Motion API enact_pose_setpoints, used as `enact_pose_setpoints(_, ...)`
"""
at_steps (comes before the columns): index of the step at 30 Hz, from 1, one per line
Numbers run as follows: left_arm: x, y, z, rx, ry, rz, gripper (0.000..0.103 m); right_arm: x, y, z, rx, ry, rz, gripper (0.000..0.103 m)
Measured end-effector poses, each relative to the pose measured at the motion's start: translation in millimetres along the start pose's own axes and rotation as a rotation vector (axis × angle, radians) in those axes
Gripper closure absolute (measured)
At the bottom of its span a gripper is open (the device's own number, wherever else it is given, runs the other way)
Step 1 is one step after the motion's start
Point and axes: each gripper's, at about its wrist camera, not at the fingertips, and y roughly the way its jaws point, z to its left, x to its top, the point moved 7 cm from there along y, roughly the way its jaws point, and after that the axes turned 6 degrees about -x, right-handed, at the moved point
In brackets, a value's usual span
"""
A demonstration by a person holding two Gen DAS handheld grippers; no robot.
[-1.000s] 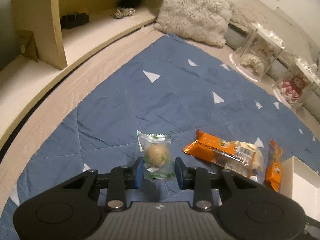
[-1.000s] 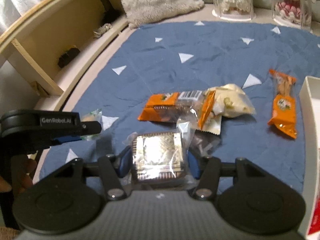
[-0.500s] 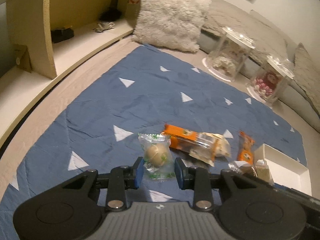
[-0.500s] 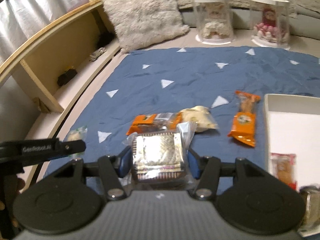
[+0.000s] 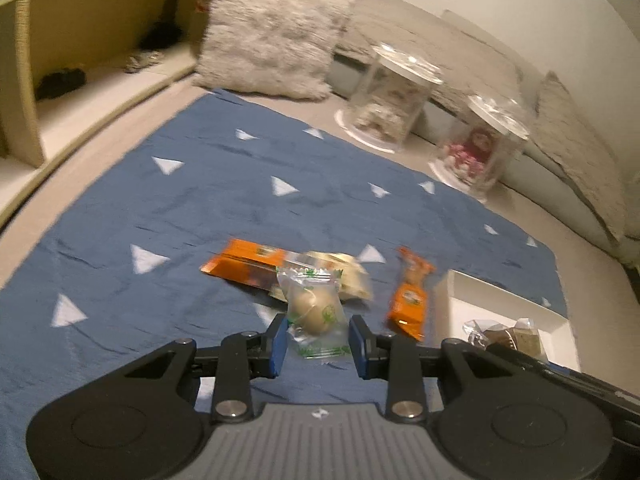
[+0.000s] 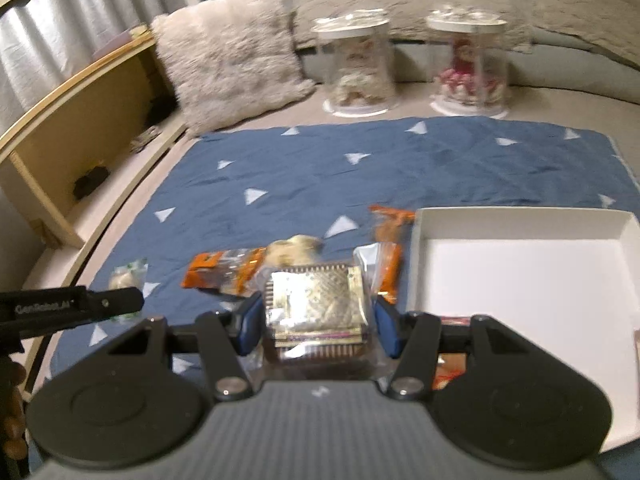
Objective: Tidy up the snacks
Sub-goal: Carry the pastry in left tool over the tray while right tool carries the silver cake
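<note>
1. The left hand-held gripper sits at lower centre of its view, clamped on a clear packet with green print holding a round tan ball; the packet stands up between the blue pads.
2. The right hand-held gripper – lower centre of its view – grips a clear-wrapped square cake in gold foil between its pads.
3. A blue blanket with white triangles fills the middle of both views.
4. On it lie a long orange packet, a pale snack touching it, and a small orange packet just beside a white box.
5. The box takes up the right of the right view – its lower left corner holds a red-topped packet.
6. At upper centre stand a fluffy pillow and two clear jars, with a wooden shelf at left.
</note>
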Motion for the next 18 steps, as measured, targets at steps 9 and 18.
enact_pose_setpoints(9,-20,22,-74,-0.097,0.078,0.047,0.068,-3,-24,-55,-0.065,0.048,-0.027,0.041)
enact_pose_setpoints(18,-43,48,-138,-0.180,0.136,0.109,0.068,-18,-44,-128,-0.143,0.106,-0.026,0.041)
